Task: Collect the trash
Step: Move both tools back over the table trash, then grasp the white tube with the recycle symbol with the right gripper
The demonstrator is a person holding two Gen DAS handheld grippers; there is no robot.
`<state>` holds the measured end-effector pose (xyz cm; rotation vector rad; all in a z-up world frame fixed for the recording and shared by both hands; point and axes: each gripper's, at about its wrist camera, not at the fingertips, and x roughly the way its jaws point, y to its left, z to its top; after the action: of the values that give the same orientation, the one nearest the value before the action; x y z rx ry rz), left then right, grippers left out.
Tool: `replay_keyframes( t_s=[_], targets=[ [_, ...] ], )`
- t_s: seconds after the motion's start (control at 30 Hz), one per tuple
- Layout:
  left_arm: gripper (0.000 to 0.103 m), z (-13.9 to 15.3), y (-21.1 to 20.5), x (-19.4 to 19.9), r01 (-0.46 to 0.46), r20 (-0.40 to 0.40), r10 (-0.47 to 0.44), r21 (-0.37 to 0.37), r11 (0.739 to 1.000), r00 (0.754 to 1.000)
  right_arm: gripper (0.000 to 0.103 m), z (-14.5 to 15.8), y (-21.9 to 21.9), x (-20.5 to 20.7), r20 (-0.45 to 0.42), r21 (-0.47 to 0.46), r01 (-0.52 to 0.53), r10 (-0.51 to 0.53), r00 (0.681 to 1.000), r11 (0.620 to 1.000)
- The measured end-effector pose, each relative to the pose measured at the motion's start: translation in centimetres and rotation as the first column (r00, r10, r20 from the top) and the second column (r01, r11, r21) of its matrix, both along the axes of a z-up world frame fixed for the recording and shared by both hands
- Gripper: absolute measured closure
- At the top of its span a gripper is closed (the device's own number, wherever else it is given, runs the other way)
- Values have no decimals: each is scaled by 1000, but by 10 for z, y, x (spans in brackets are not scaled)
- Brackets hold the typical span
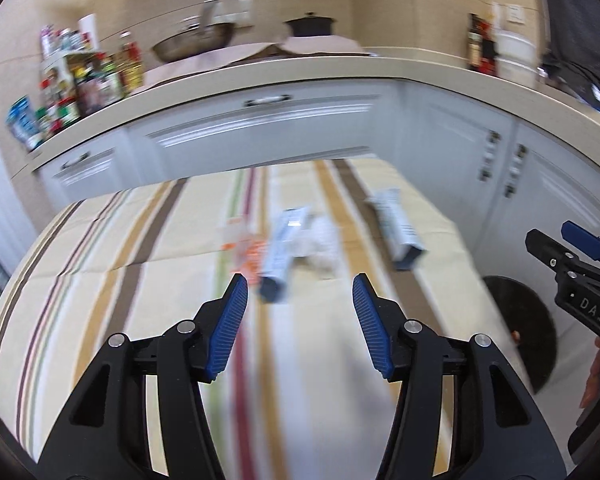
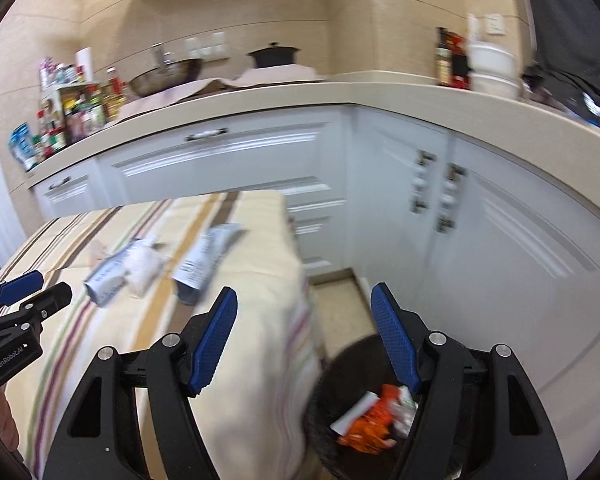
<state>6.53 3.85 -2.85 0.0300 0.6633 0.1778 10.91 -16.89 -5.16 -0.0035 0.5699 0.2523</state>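
Note:
My left gripper is open and empty above the striped tablecloth. Just ahead of it lie a blue-white tube box, a crumpled white tissue and an orange-printed clear wrapper. A second tube box lies further right. My right gripper is open and empty, over the table's right edge and a black bin on the floor. The bin holds orange and white trash. The boxes and tissue show in the right wrist view.
White kitchen cabinets and a beige counter wrap around behind the table. Bottles and spice jars crowd the counter's left; a wok and a black pot stand further back. The bin also shows in the left view.

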Motion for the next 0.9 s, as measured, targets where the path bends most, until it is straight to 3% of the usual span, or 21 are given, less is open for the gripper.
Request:
replay_keyframes(
  t_s=[0.27,0.57,0.77,0.9],
  targets=[
    [50,-6,48,-4,-96,-8,96,-25,995,995,35,-2,58,20,-20,-32,-107,106,994,994],
    [50,-16,77,-4,-142,-27,141,-48,989,990,36,-16,90,44,-95,-57,-127,121,988,990],
    [48,-19,85,-1,-152,-31,150,-66,986,988,50,-28,100,64,-179,-71,-134,119,977,988],
    [46,-19,83,2,-139,-33,137,-75,987,990,77,-36,100,72,-236,-54,-155,138,962,986]
  ],
)
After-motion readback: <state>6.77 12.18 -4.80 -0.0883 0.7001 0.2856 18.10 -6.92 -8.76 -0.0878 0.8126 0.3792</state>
